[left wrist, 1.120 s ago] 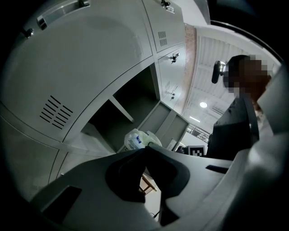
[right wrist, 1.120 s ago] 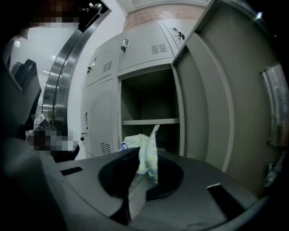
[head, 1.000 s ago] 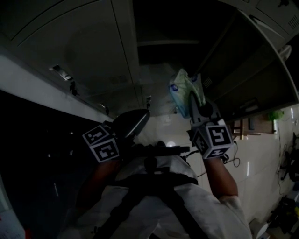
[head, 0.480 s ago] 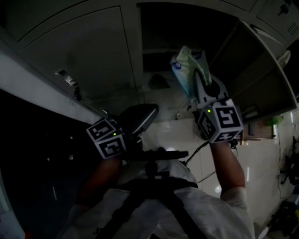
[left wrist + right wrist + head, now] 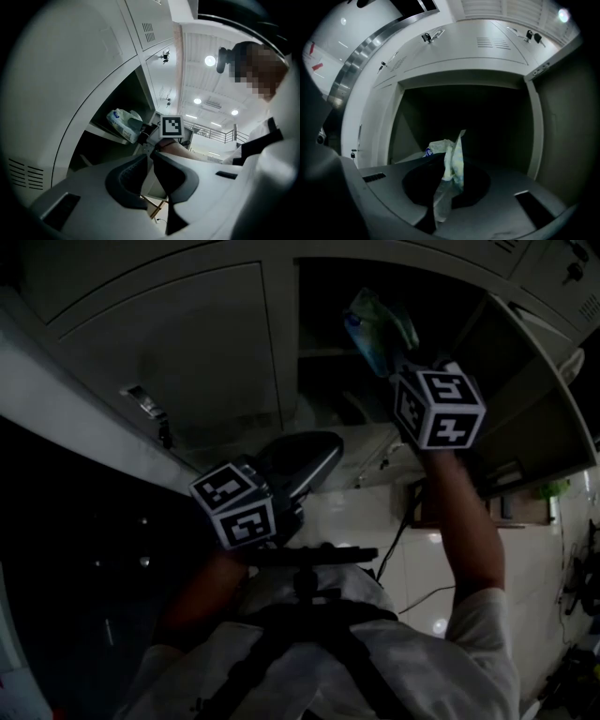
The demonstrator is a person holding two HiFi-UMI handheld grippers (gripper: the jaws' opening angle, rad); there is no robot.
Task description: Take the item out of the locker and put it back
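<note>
A soft pack of tissues (image 5: 375, 324) in a pale wrapper hangs at the mouth of the open locker compartment (image 5: 323, 352). My right gripper (image 5: 398, 357) is shut on it. In the right gripper view the wrapper's flap (image 5: 450, 168) is pinched between the jaws of this gripper (image 5: 449, 180), facing the dark compartment (image 5: 487, 117). The left gripper view shows the pack (image 5: 121, 124) and the right gripper (image 5: 138, 127) at the shelf edge. My left gripper (image 5: 305, 460) is lower and to the left. Its jaws (image 5: 149, 158) have just been opening; they stand a crack apart with nothing between them.
The compartment's door (image 5: 530, 399) stands swung out to the right of my right arm. Closed locker doors with latches (image 5: 432, 35) and vents (image 5: 492, 43) surround the opening. A pale tiled floor with cables (image 5: 441, 592) lies below, and a harness (image 5: 309, 615) crosses the person's chest.
My right gripper has risen with the tissue pack, up to the mouth of the open compartment. My left gripper has also lifted a little, moving up and right.
</note>
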